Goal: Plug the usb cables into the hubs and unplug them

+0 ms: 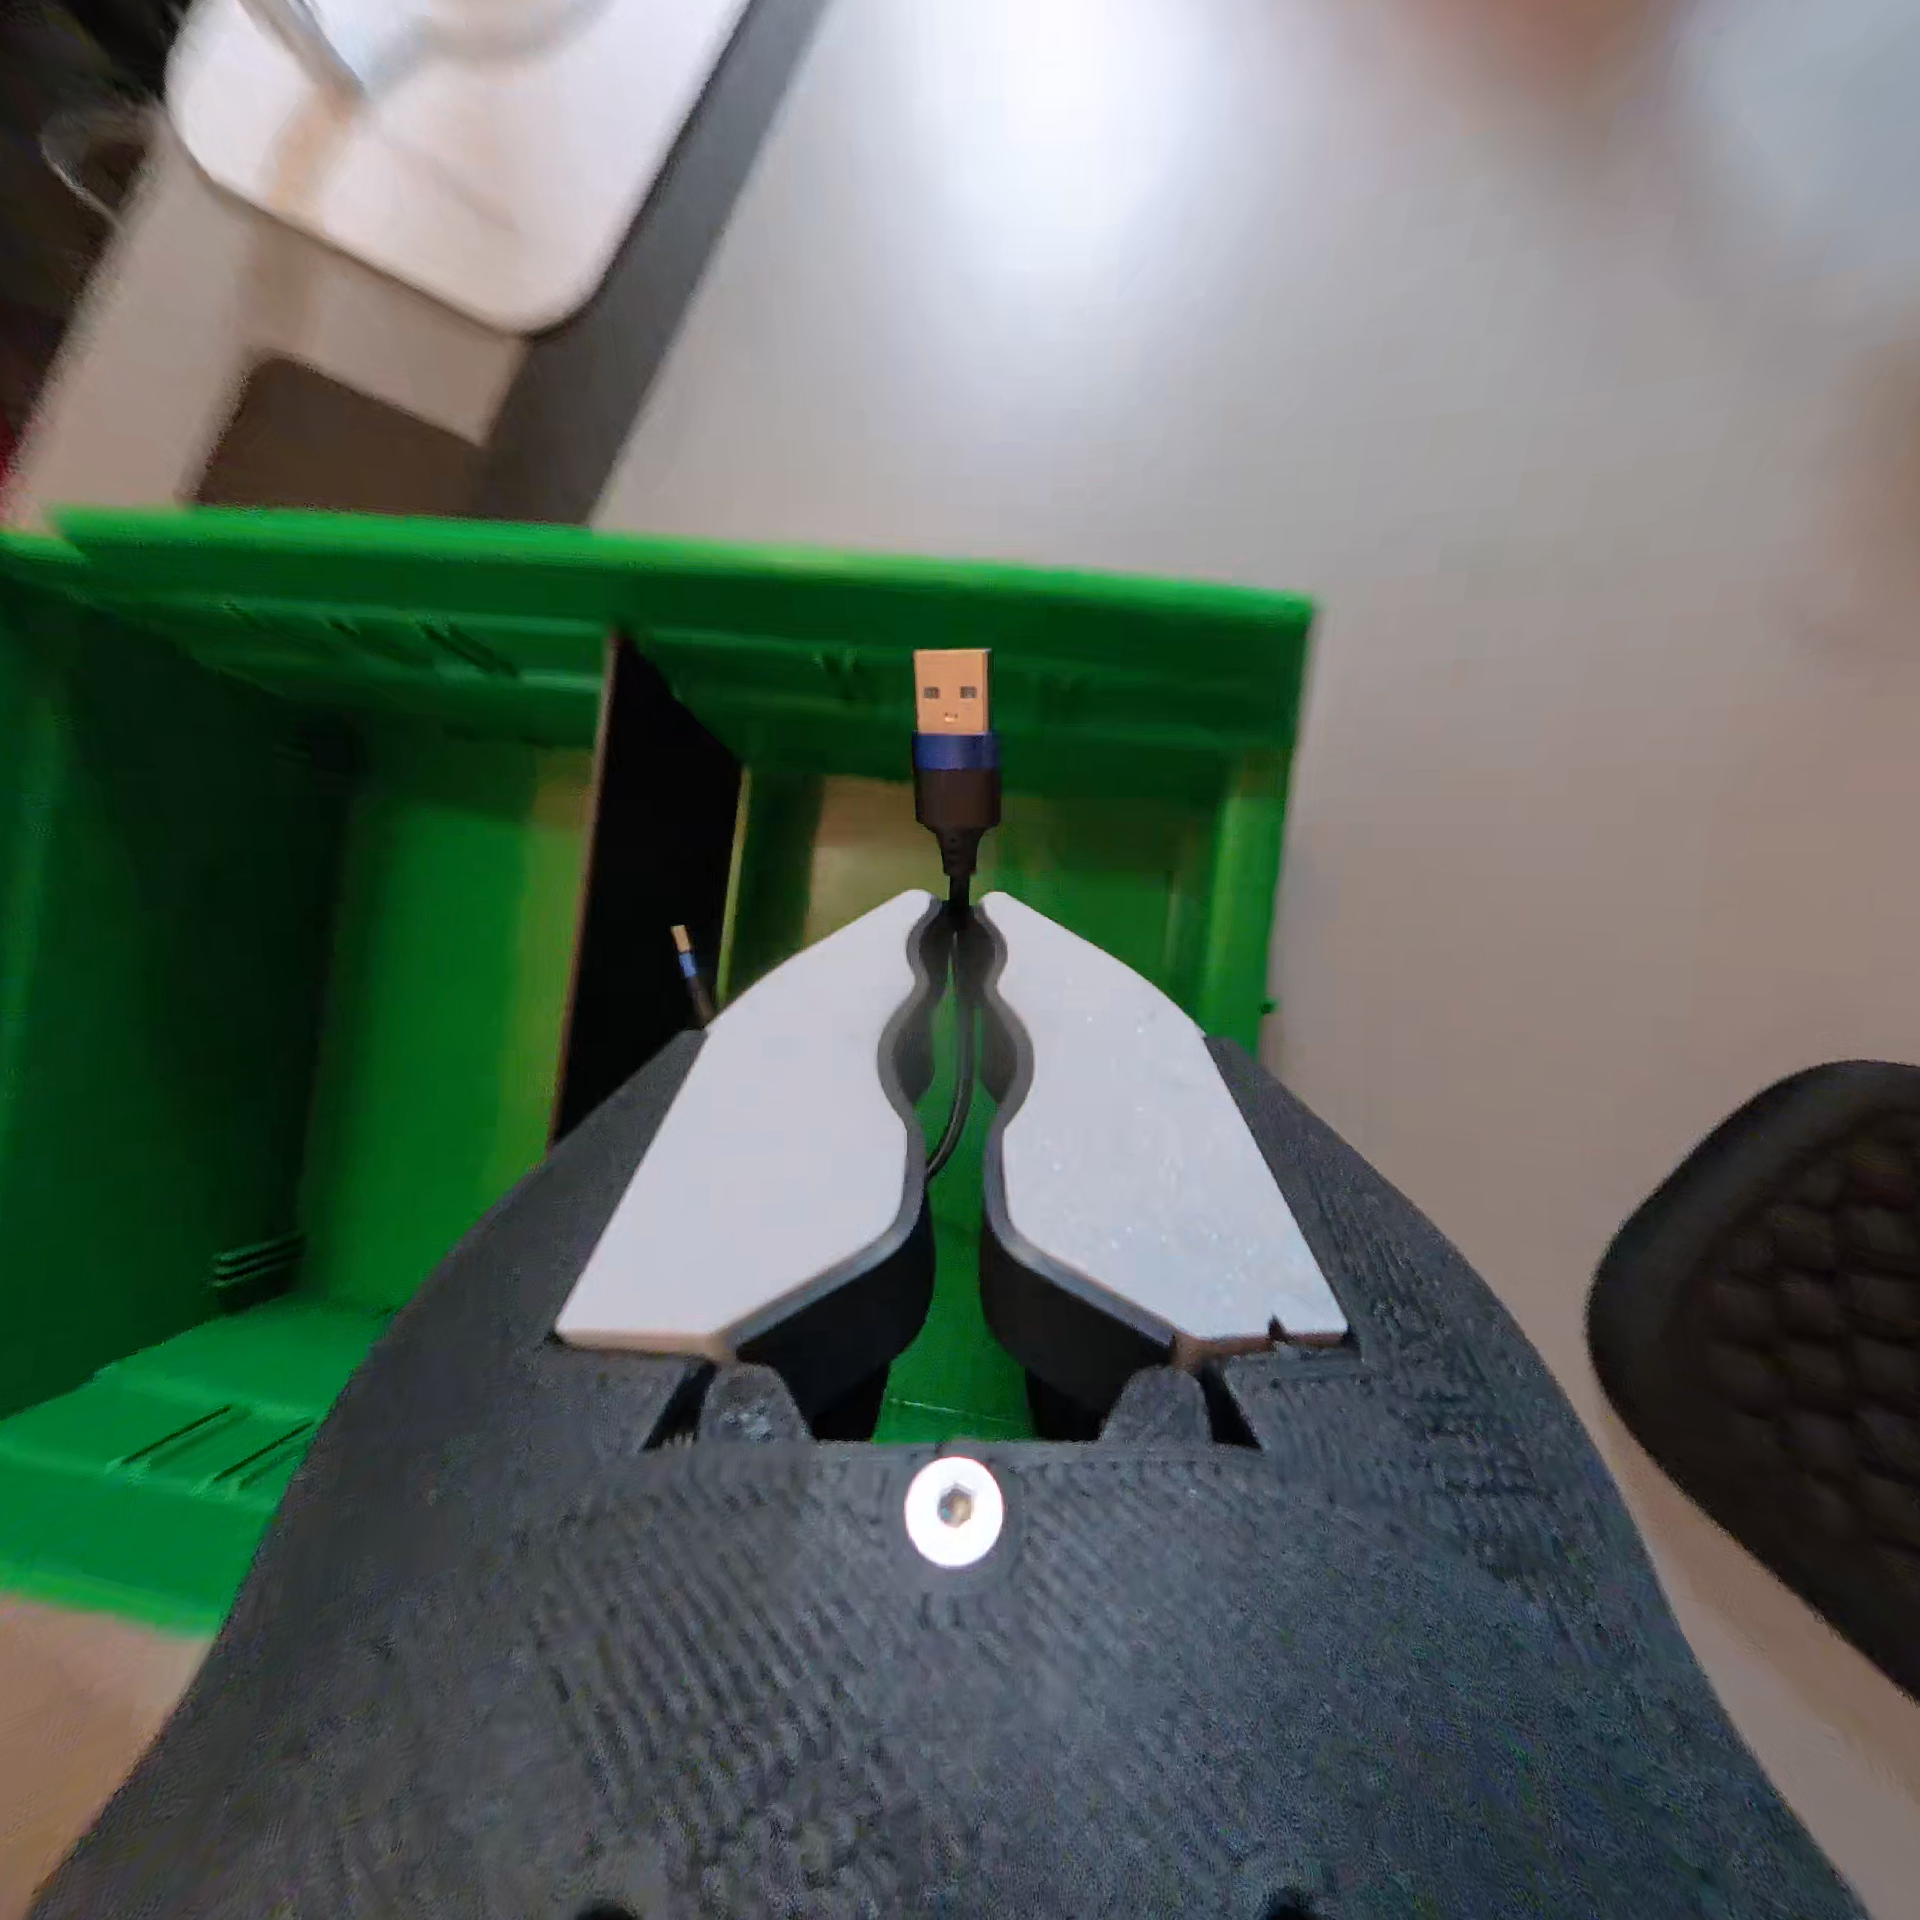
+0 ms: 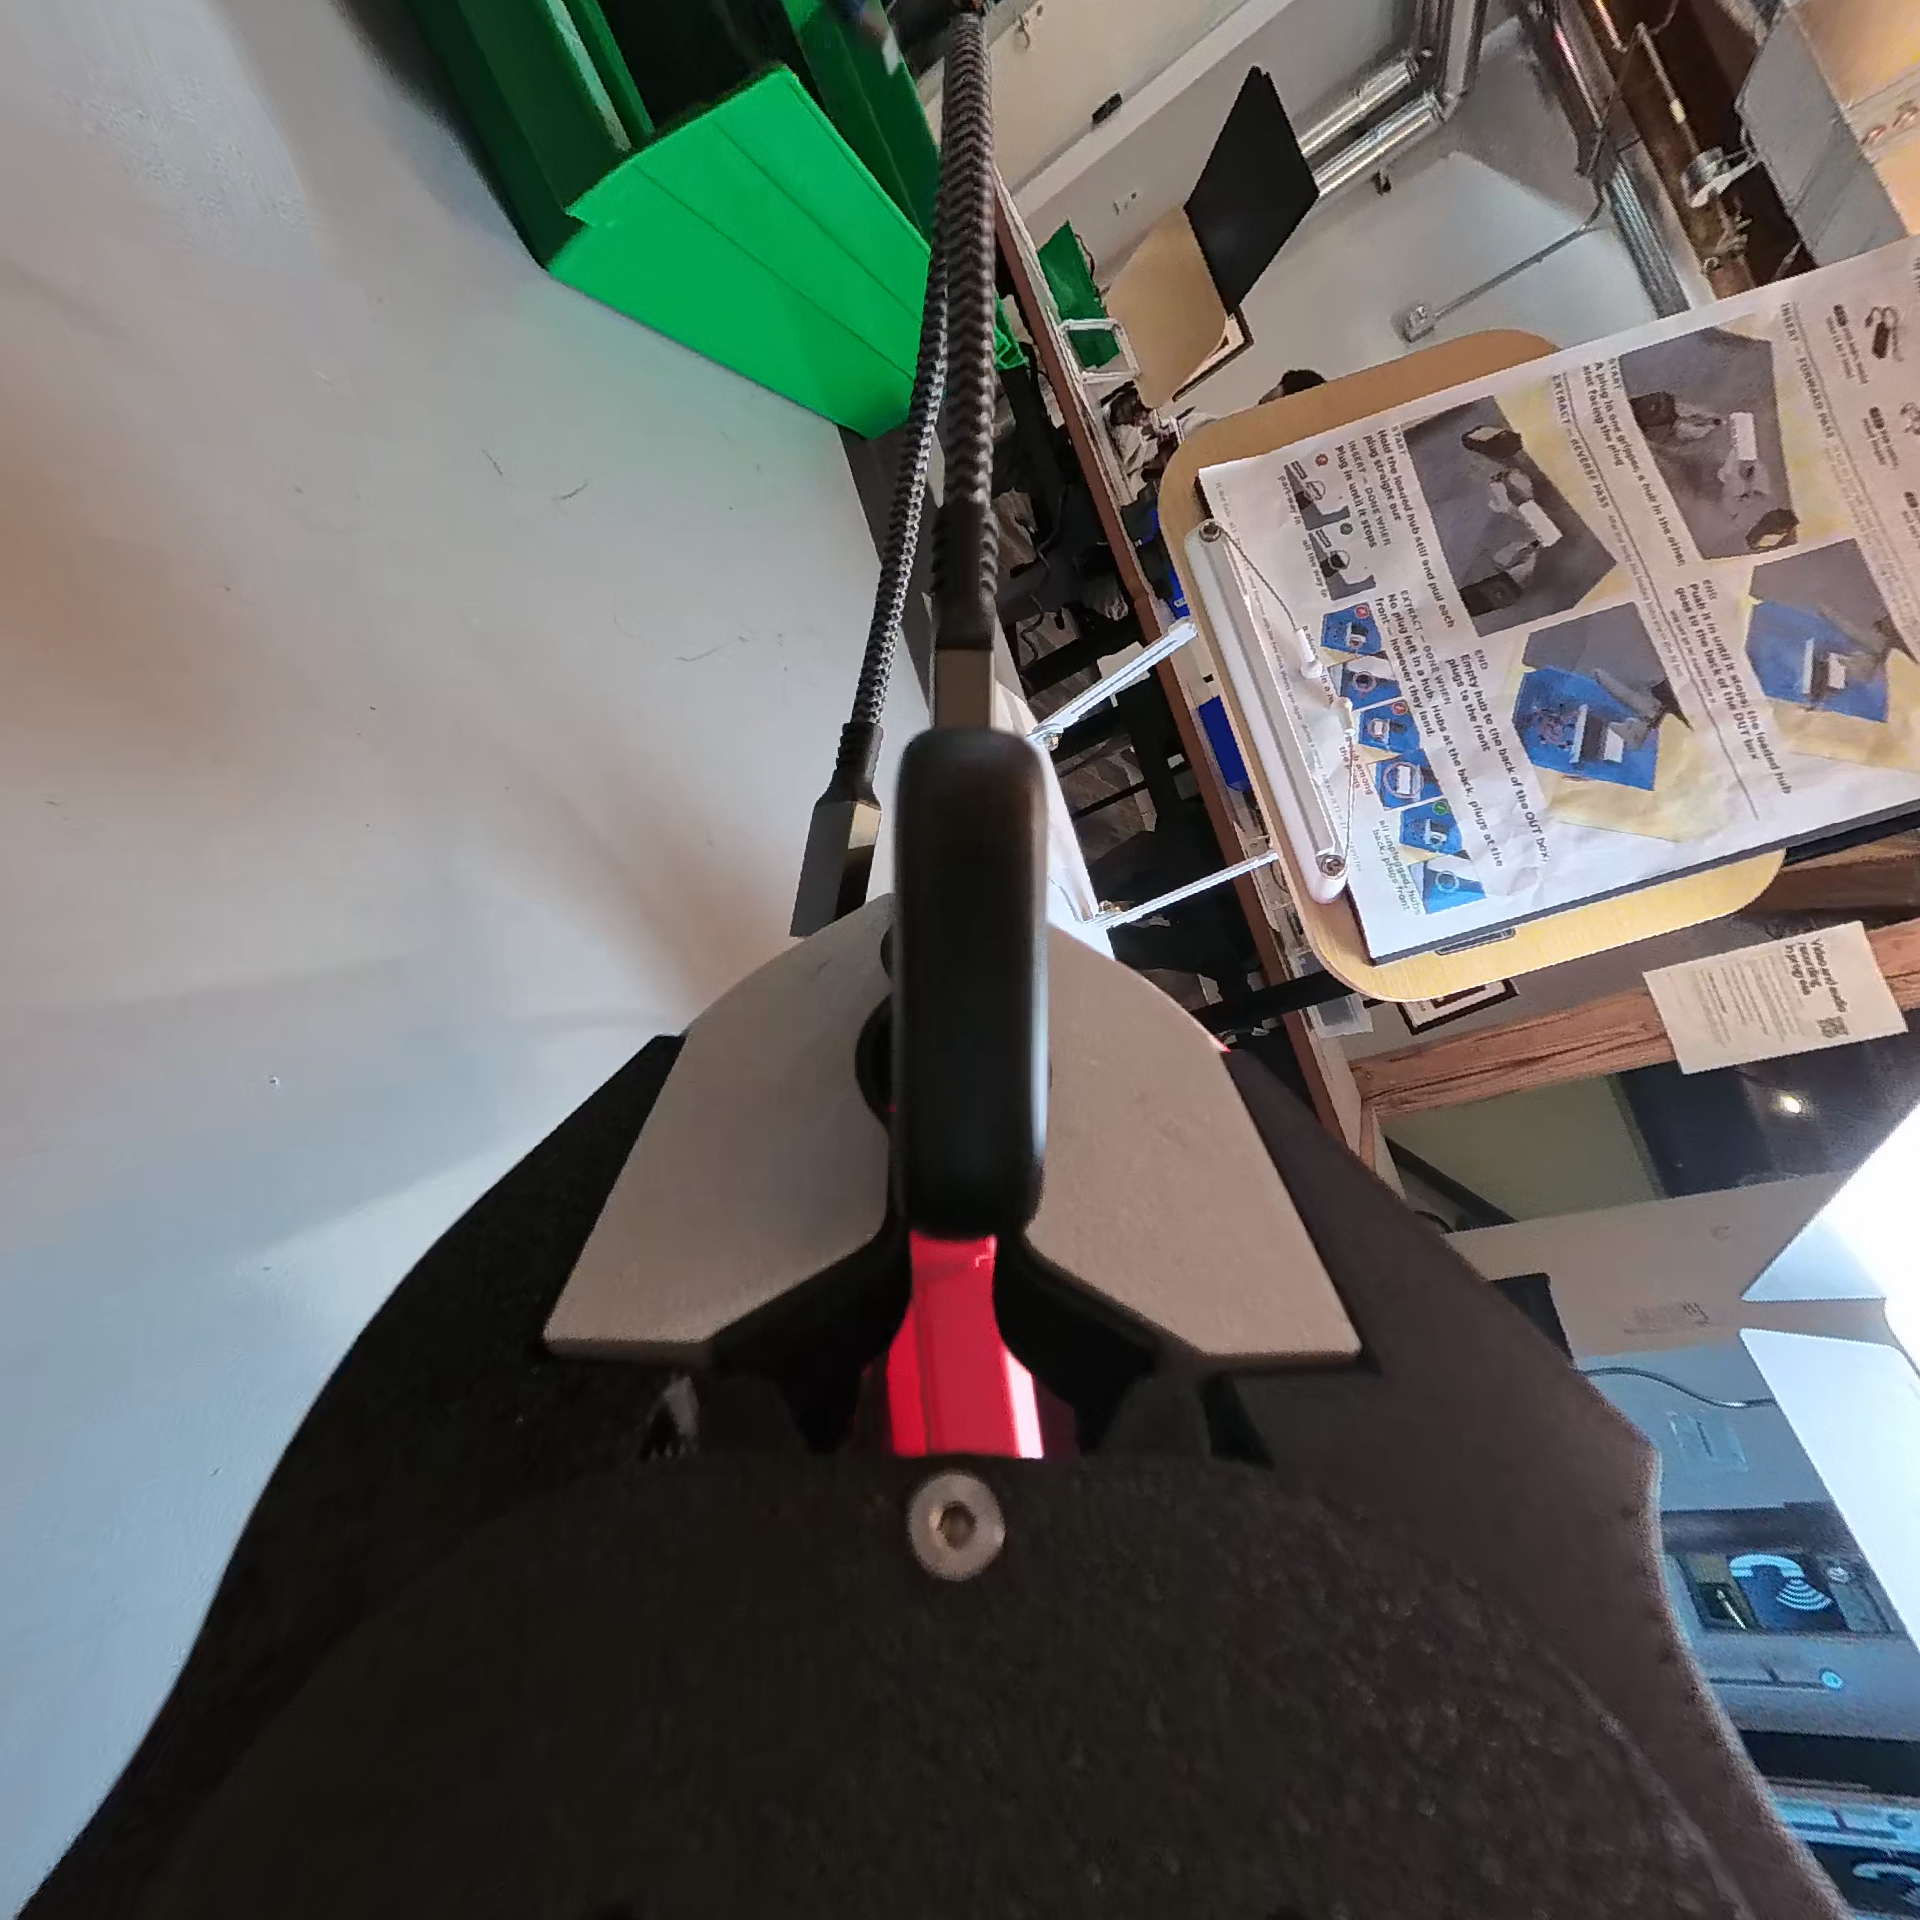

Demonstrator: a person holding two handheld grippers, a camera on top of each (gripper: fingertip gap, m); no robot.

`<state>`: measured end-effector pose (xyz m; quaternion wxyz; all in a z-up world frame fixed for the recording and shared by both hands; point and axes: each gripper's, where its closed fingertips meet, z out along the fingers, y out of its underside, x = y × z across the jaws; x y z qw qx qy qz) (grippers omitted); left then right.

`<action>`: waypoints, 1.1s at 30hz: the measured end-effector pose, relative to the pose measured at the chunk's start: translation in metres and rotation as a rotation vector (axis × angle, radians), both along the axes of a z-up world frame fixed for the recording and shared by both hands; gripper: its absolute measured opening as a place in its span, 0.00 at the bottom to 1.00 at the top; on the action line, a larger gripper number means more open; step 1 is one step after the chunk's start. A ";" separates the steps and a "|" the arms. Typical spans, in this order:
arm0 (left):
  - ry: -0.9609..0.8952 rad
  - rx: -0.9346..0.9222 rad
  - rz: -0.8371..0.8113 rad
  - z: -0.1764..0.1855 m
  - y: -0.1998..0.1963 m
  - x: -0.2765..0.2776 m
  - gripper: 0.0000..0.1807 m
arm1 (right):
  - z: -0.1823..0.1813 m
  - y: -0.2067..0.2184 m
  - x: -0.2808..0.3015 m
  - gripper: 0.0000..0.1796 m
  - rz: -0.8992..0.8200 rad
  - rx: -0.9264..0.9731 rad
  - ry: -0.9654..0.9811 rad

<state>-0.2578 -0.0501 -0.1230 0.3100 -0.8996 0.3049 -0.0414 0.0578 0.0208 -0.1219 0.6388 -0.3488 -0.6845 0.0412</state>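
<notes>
Holding a USB-A plug (image 1: 952, 717) out ahead of its tips, the left gripper (image 1: 964, 914) has its jaws clenched on the thin black cable just behind the plug's strain relief, so the gold connector stands free and upright above the fingertips. The right gripper (image 2: 971, 935) is clamped on a black hub (image 2: 971, 977), held edge-on between its grey pads; two braided cables (image 2: 961, 343) run away from the hub's far end, and their metal-shelled connectors appear to be seated in it, though the ports themselves are hidden.

Judged from this, the step in hand is an insertion: one more plug is carried and not yet mated. The next move calls for bringing plug and hub face to face, matching the connector's flat orientation to a free port, then pushing straight along the port axis. Because the grip is on the cable and not on the plug body, the plug may flex under load.

Beyond the left gripper stands a green bin (image 1: 312, 935) with a dark divider; a second plug (image 1: 688, 961) lies inside. The white table (image 2: 312, 727) offers open room left of the right gripper; its edge runs close on the right, with a clipboard of instruction sheets (image 2: 1558, 623) beyond.
</notes>
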 end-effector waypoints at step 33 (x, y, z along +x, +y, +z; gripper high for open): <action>-1.061 -0.442 -0.539 0.001 -0.115 0.274 0.02 | 0.016 -0.029 -0.002 0.07 0.192 -0.158 0.129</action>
